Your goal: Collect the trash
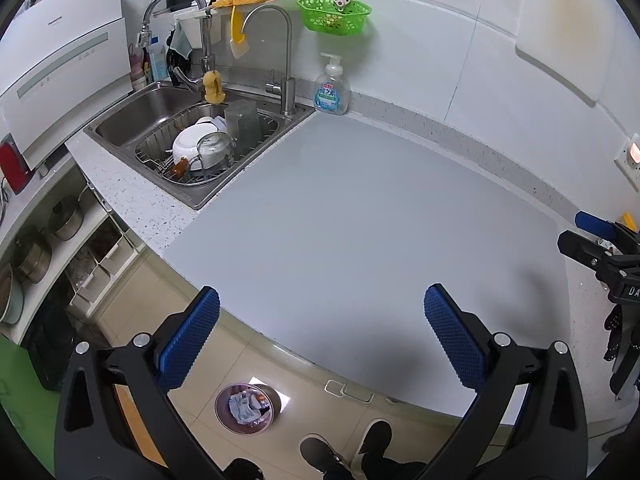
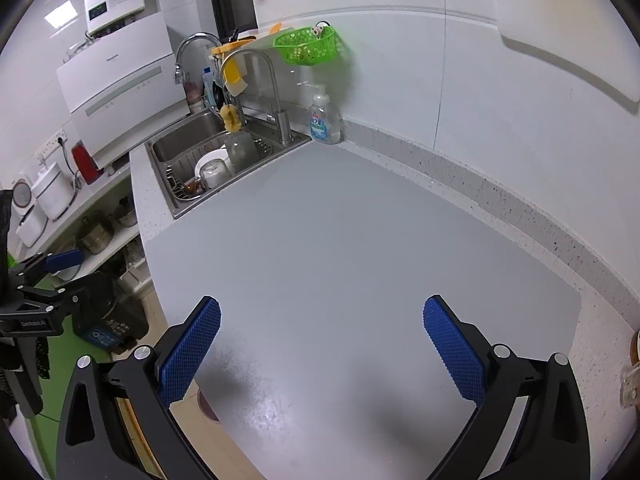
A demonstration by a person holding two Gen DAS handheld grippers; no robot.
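Observation:
A round trash bin stands on the floor below the counter edge, with crumpled paper trash inside. My left gripper is open and empty, above the counter's front edge and over the bin. My right gripper is open and empty over the grey counter mat. The right gripper also shows at the right edge of the left wrist view. The left gripper shows at the left edge of the right wrist view. I see no trash on the mat.
A steel sink with a rack of dishes sits at the back left. A soap bottle stands by the wall. A green basket hangs on the wall. Shelves with pots are at left. A person's shoes are on the floor.

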